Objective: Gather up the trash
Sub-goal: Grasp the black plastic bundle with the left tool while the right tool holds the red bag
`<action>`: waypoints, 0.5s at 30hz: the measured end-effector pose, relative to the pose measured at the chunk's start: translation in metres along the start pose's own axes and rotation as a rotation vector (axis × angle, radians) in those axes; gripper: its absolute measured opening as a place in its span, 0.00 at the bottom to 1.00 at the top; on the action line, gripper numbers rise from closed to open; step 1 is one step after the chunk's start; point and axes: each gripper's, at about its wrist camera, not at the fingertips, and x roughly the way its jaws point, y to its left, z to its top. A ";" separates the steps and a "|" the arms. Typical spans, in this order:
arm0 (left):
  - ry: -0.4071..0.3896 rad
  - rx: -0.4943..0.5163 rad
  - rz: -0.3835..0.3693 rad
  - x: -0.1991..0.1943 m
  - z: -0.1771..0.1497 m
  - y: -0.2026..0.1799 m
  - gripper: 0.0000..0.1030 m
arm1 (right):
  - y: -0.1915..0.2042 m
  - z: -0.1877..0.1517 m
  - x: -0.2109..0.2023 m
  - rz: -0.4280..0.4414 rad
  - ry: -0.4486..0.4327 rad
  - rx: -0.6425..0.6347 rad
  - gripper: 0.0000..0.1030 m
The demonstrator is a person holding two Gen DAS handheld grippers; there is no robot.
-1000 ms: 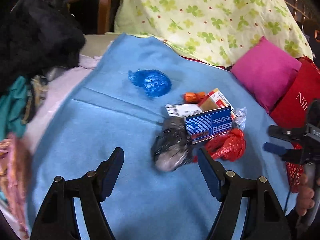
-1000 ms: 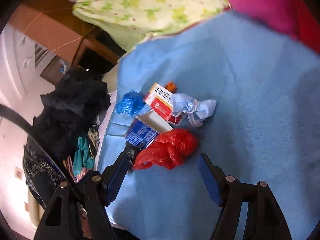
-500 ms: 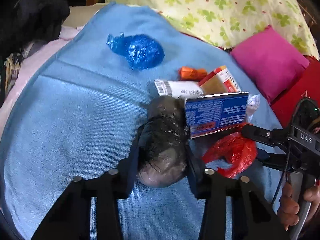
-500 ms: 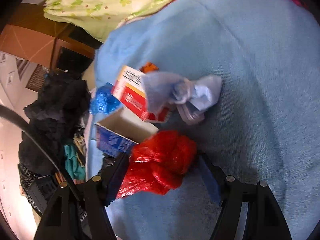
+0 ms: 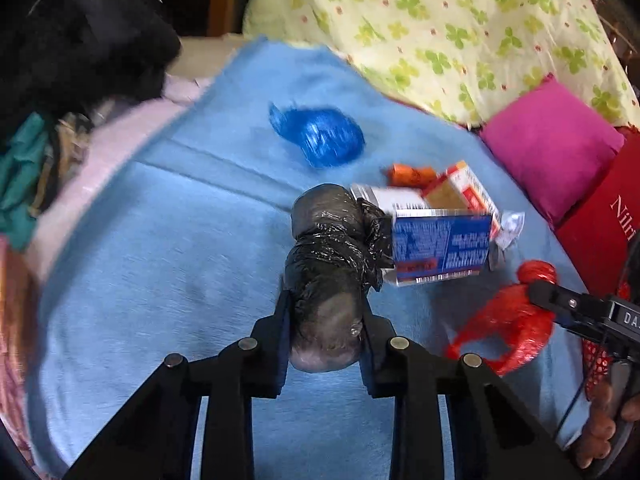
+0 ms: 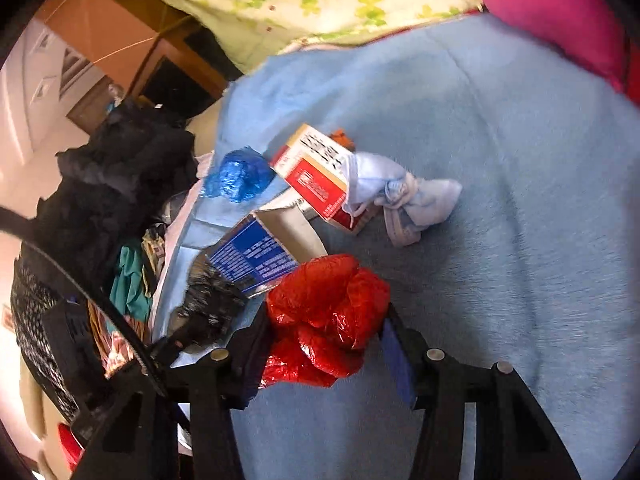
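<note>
A black plastic bag wad [image 5: 332, 256] lies on the blue blanket [image 5: 160, 260], and my left gripper [image 5: 324, 308] is shut on its near end. A crumpled red plastic bag [image 6: 328, 300] fills the gap of my right gripper [image 6: 326, 328]; the jaws are closing and both pads touch it. The left wrist view shows the same red plastic bag [image 5: 504, 328] at the right, with a right gripper finger across it. Behind lie a blue carton [image 5: 440, 244], a red-and-white carton [image 5: 460, 188], an orange wrapper [image 5: 408, 174], a blue bag wad [image 5: 320, 136] and a pale blue face mask [image 6: 400, 196].
A magenta pillow [image 5: 552, 140] and a red bag with white lettering [image 5: 600, 232] border the blanket on the right. A clover-print sheet [image 5: 440, 20] covers the back. A heap of black clothes [image 5: 80, 40] and mixed fabrics sits at the left edge.
My left gripper reached the black wad, its jaws came together on it and the wad's far end rose. My right gripper moved onto the red bag and its jaws narrowed around it.
</note>
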 end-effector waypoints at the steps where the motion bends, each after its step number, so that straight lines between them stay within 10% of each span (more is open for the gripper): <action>1: -0.025 0.003 0.015 -0.007 -0.001 0.000 0.29 | 0.002 -0.002 -0.005 -0.006 -0.014 -0.014 0.53; 15: -0.176 0.155 -0.054 -0.088 -0.010 -0.079 0.29 | 0.000 -0.013 -0.128 0.002 -0.354 -0.172 0.53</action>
